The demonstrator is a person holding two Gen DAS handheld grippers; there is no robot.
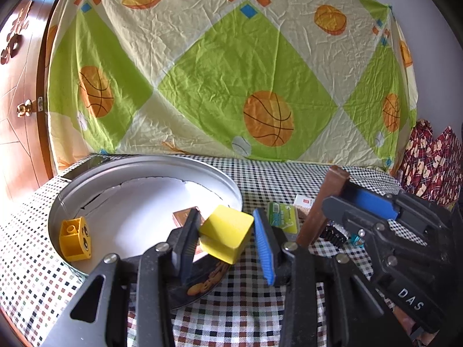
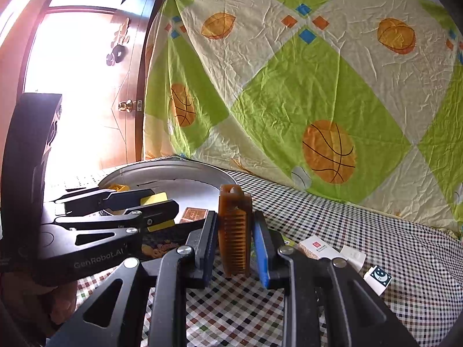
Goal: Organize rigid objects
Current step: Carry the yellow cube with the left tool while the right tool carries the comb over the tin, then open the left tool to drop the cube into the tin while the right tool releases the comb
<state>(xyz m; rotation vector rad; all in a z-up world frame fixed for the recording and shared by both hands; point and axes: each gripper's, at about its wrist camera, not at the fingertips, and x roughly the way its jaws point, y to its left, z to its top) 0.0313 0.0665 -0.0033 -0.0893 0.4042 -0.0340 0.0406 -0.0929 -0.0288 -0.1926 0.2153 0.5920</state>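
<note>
My left gripper [image 1: 228,245] is shut on a yellow block [image 1: 227,232] and holds it above the near rim of a round metal tin [image 1: 144,163]. The tin holds a yellow toy brick with eyes [image 1: 75,240] and a small brown box [image 1: 185,217]. My right gripper [image 2: 234,245] is shut on a brown comb [image 2: 233,231], held upright above the checkered tablecloth [image 2: 361,231]. In the left wrist view the comb [image 1: 321,205] and right gripper show at the right. The left gripper [image 2: 156,211] shows at the left of the right wrist view.
A green card pack [image 1: 282,217] lies right of the tin. A red-and-white box [image 2: 315,247], a white piece [image 2: 353,256] and a moon-print cube [image 2: 377,279] lie on the cloth to the right. A black phone [image 1: 86,166] lies behind the tin. A basketball-print sheet [image 1: 231,72] hangs behind.
</note>
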